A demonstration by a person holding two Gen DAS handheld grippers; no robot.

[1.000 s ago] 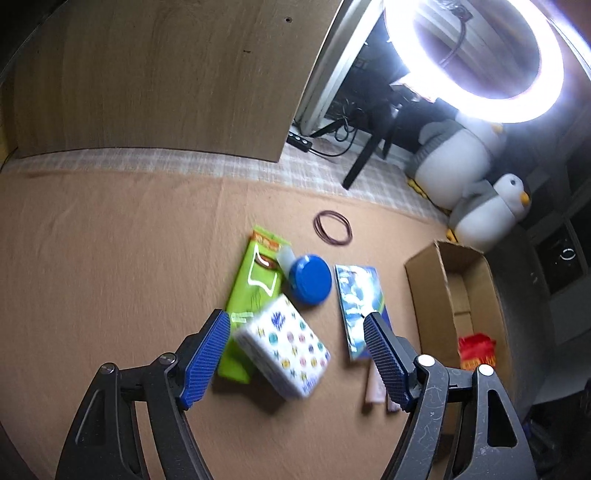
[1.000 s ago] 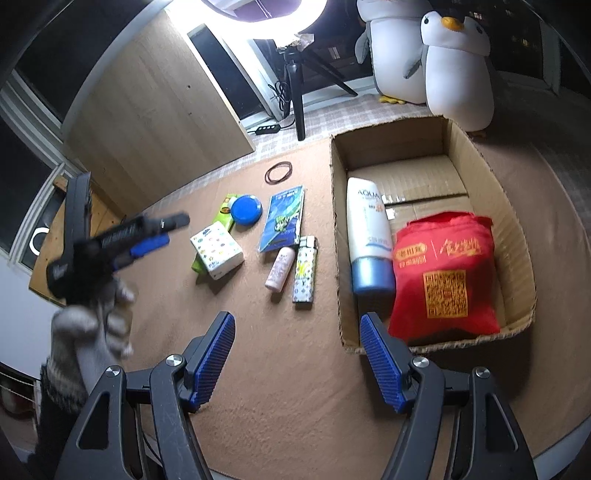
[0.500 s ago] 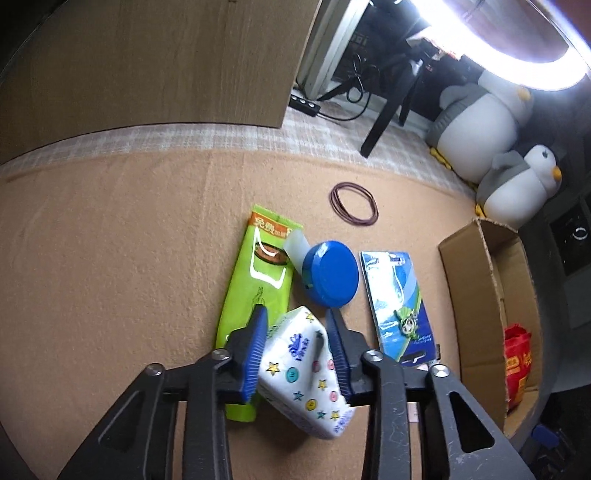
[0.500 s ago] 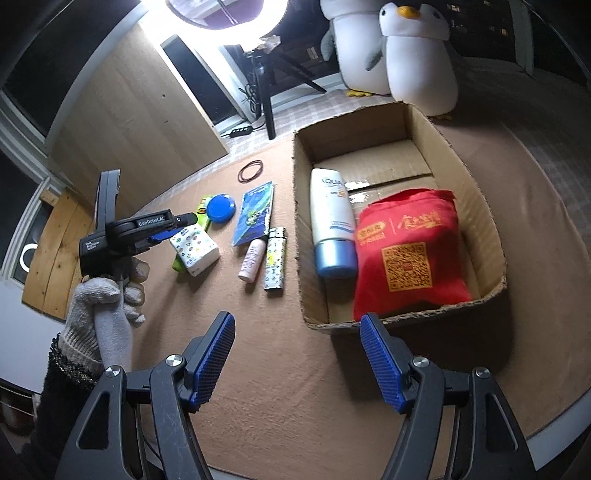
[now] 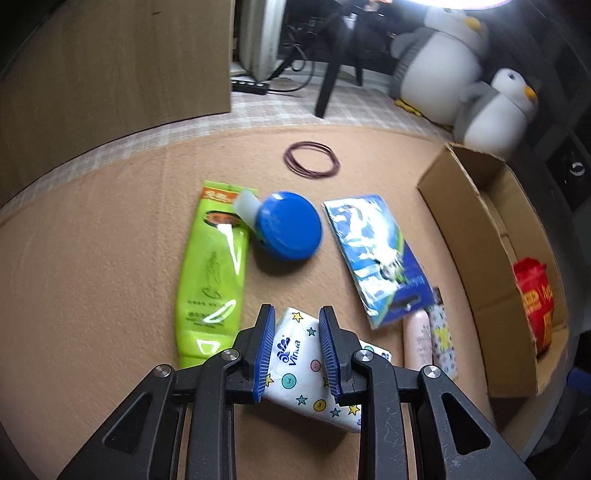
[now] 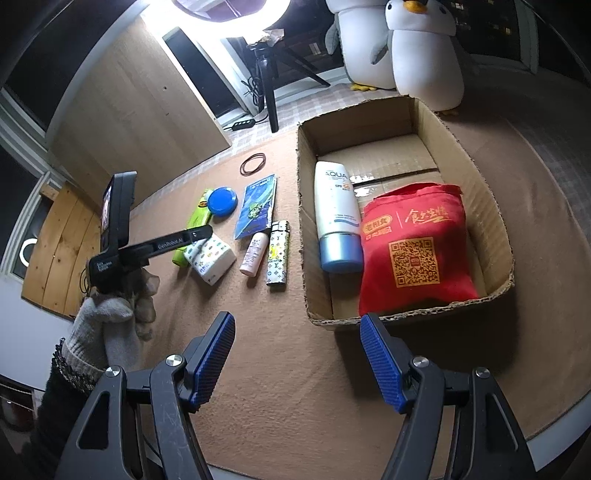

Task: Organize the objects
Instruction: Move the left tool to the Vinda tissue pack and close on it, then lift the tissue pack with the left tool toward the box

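Left gripper (image 5: pixel 297 349), held in a gloved hand (image 6: pixel 110 314), with its blue pads closing on a white tissue pack (image 5: pixel 306 373) printed with stars and coloured dots; the pads press both sides of the pack, which bulges between them and rests on the tan mat (image 5: pixel 92 277). Just beside the pack, to the left in the left wrist view, lies a green tube (image 5: pixel 212 273); a round blue lid (image 5: pixel 288 232) lies against the tube's upper end. To the right of the lid lies a flat blue card packet (image 5: pixel 376 254), and near its lower end a small pink bottle (image 5: pixel 417 339) and a patterned lighter (image 5: pixel 443 343) lie side by side. A ring of dark rubber bands (image 5: pixel 311 159) lies farther off on the mat. Right gripper (image 6: pixel 297 363), hovering over bare mat near the front edge of a cardboard box (image 6: pixel 491 206), jaws spread wide with nothing between them. Inside the box a white sunscreen tube (image 6: pixel 337 214) with a blue cap lies along the left wall, touching a red bag (image 6: pixel 413 251) that fills the near right part. Two plush penguins (image 6: pixel 399 44) stand behind the box, beside a tripod (image 6: pixel 271 85) carrying a lit ring lamp (image 6: pixel 221 14).
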